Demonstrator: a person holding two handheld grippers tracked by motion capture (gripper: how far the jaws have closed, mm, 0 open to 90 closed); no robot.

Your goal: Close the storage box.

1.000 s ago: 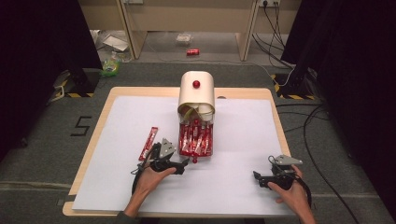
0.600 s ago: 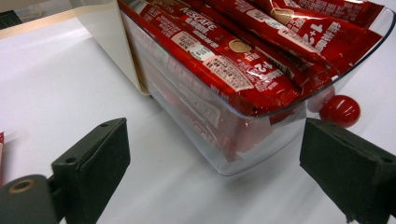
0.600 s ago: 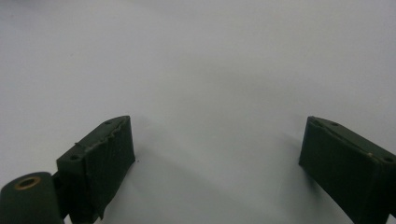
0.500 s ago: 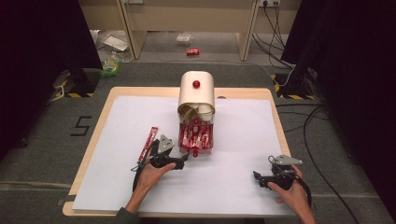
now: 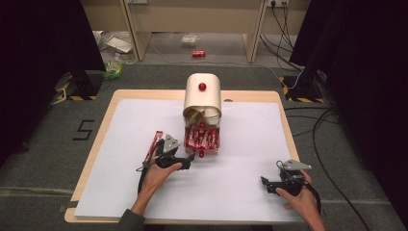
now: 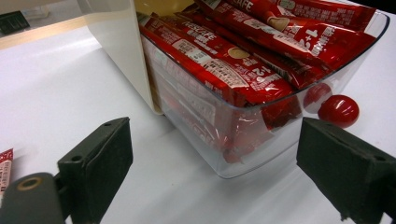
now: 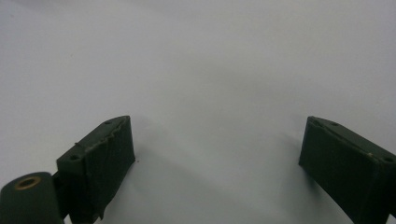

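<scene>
A cream dispenser box (image 5: 202, 96) with a red knob stands at the table's middle back. Its clear drawer (image 5: 202, 138) (image 6: 243, 135) is pulled forward and is full of red coffee sachets (image 6: 219, 60). The drawer's red knob (image 6: 338, 110) sticks out at its front. My left gripper (image 5: 188, 157) (image 6: 212, 170) is open, just in front of the drawer's near left corner, its jaws wide apart on either side of that corner without touching it. One red sachet (image 5: 154, 144) lies on the white sheet left of this gripper. My right gripper (image 5: 263, 183) (image 7: 215, 163) is open over bare white sheet at the front right.
The white sheet (image 5: 240, 163) covers a wooden tabletop (image 5: 101, 125). Cables (image 5: 332, 159) run over the floor to the right. On the floor beyond the table lie a red can (image 5: 198, 53) and scattered bits.
My left gripper has moved forward and right, closer to the drawer's front corner. The right gripper has stayed put.
</scene>
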